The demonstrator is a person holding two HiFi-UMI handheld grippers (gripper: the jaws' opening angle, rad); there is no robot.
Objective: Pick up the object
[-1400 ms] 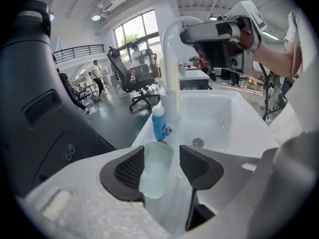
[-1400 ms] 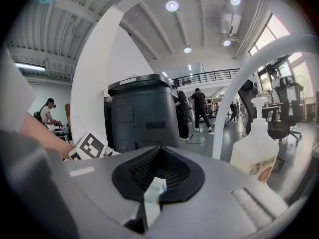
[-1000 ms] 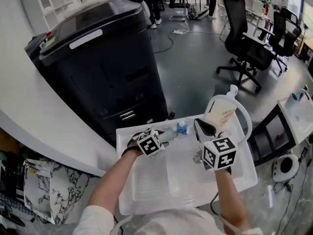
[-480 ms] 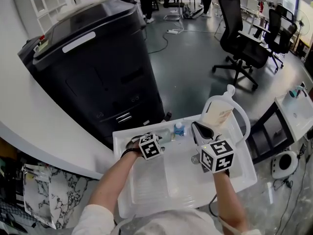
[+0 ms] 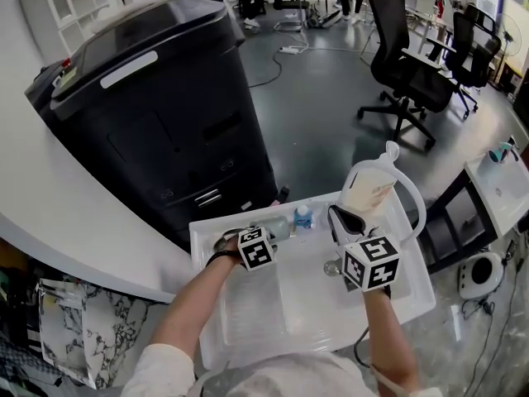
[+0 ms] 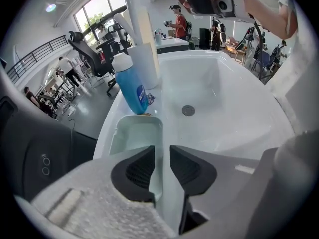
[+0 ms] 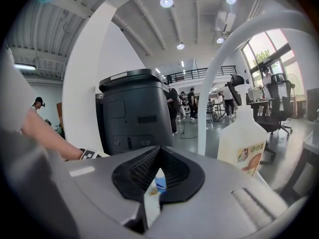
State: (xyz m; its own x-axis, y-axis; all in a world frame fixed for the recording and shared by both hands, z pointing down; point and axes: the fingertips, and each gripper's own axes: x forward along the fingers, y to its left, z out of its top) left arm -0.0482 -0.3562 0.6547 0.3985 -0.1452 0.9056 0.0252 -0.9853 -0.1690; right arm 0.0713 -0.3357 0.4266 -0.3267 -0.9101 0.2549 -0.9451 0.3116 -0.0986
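A: Left gripper (image 6: 162,151) status?
B: Jaws have just been closing and the gap is narrow now. They straddle the right wall of the pale tray (image 6: 130,133), pads not visibly pressing. Tray sits on the sink (image 6: 224,113) rim, blue bottle (image 6: 130,86) at its 12 o'clock.
A: Right gripper (image 7: 159,152)?
B: Jaws together, empty.

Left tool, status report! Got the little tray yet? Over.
Left tool just closing astride right wall of pale tray, not pinched yet. Right tool shut, empty. Blue bottle stands behind tray, clear of tool.
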